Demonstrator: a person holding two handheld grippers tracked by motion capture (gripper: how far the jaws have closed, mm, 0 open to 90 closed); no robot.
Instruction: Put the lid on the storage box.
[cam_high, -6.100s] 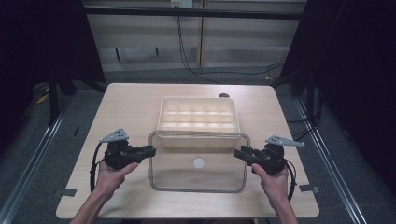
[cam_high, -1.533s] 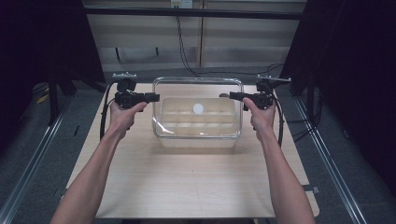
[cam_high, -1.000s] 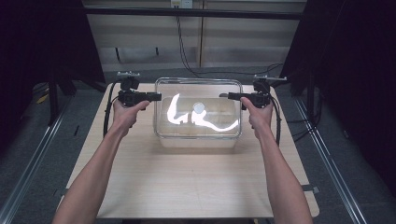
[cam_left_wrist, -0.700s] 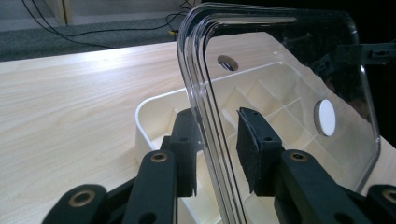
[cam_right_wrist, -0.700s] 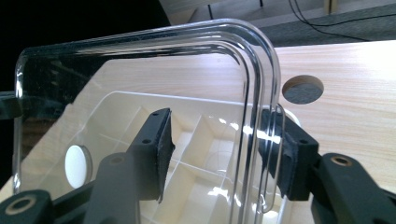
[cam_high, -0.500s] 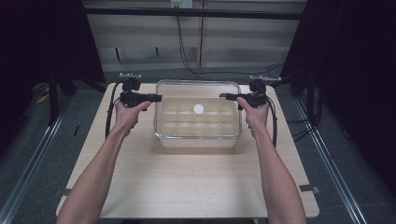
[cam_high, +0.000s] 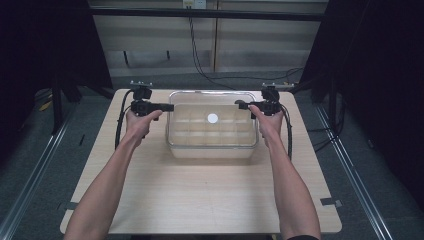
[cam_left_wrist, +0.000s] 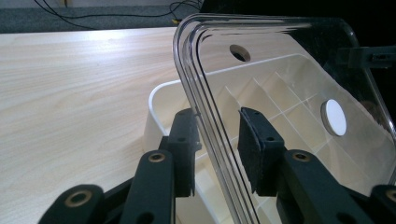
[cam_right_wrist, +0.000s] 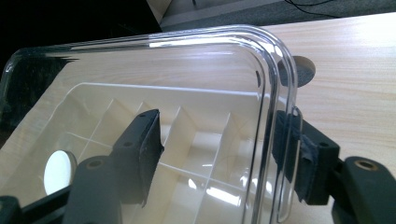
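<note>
Carried from the near tabletop edge, the clear lid now sits over the white tray, both tools — left tool and right tool — released astride its rims; it looks light, stiff, slippery, best pinched at those short edges

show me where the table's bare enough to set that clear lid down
The widest bare stretch is the table's near half, between the two forearms and in front of the white divided tray. Narrow strips flank the tray, behind each hand. The far middle is crowded: the clear lid sits over the tray, with the left claw and right claw at its rim.
</note>
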